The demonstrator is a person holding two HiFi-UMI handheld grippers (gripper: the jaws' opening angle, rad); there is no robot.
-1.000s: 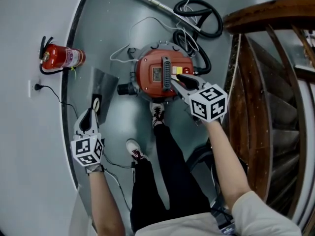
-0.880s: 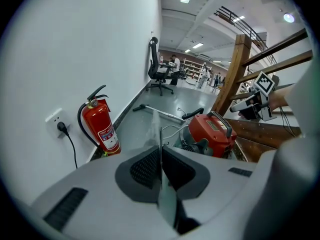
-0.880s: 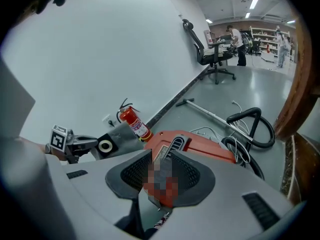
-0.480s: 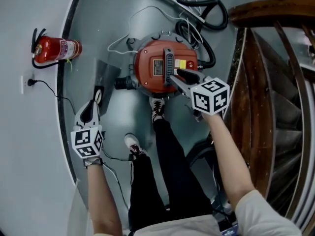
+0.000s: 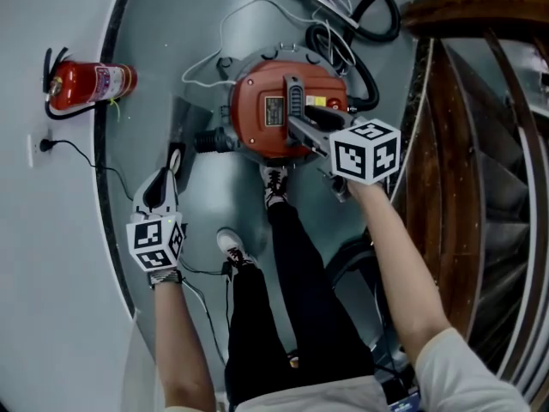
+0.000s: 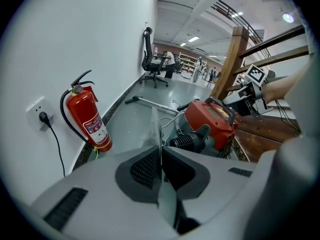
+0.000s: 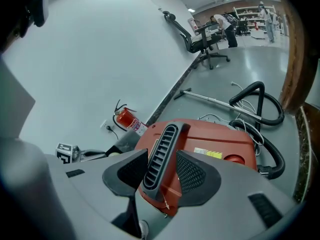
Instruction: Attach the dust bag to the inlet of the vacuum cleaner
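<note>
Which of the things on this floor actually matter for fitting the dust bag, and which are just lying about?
Part of the job:
- dust bag, pinched in the left gripper
- vacuum cleaner
- its black inlet on the side

Just lying about:
- fire extinguisher by the wall
- hose
- wand
- office chair, far off

Vacuum lid glossy red plastic; dust bag thin, possibly translucent film.
</note>
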